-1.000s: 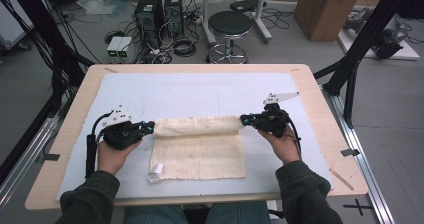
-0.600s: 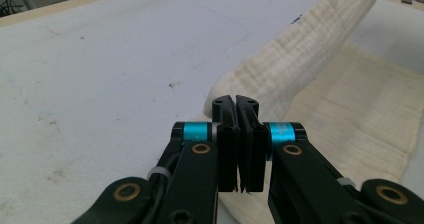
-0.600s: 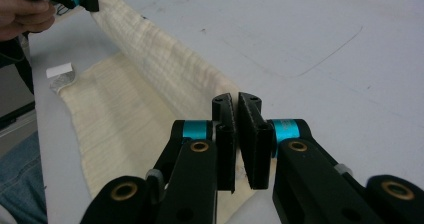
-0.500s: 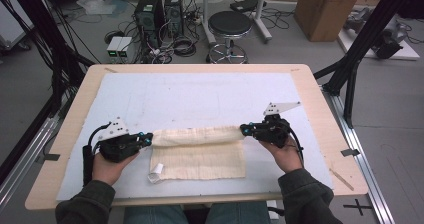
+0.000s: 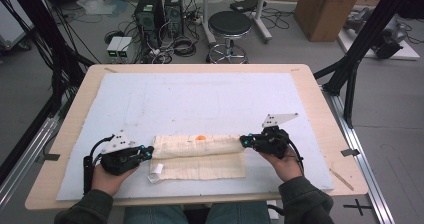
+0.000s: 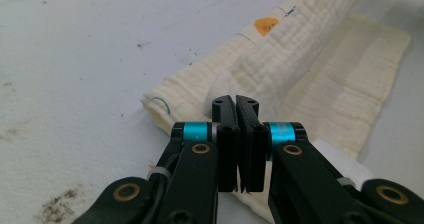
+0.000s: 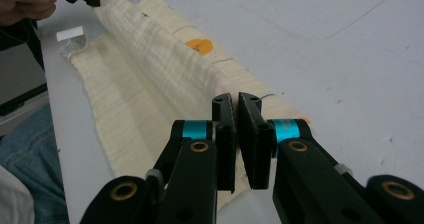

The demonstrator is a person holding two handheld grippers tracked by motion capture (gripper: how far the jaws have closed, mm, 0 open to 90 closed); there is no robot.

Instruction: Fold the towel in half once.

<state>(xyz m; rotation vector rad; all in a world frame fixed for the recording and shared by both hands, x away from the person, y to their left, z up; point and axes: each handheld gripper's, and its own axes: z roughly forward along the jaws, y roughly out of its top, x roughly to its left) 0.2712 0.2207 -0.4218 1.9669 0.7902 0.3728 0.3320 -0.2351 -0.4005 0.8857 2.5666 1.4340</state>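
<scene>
Nearest the person, a cream cloth (image 5: 200,159) lies on the front part of the table (image 5: 320,99), between the two grippers. It rests on a pale blue-white mat (image 5: 200,104) that covers most of the wooden top.

The left gripper (image 5: 148,151) has its jaws pinched together on the cloth's left end; in the left gripper view (image 6: 237,102) the fabric bunches up right at the tips. The right gripper (image 5: 243,140) is likewise clamped on the right end, with cloth drawn in between its jaws in the right gripper view (image 7: 237,100). Between the two grips the upper layer forms a soft fold or roll above a flat lower layer.

Handling judgement: the cloth is light, limp and not fragile. It appears to be crinkled muslin or gauze with a ribbed weave, so it should grip well and not slip. It will sag and drape between holds, so the two end corners of the folded edge are the sound places to hold it, as now, with the span kept taut.

A small orange mark (image 5: 200,137) sits on the fold, with fine stitched lines beside it. A white tag (image 5: 156,168) sticks out at the near left corner.

The mat is matt, scuffed and faintly stained near the left gripper. Beyond the table stand a black stool (image 5: 229,24) and a cardboard box (image 5: 327,9) on a grey floor.
</scene>
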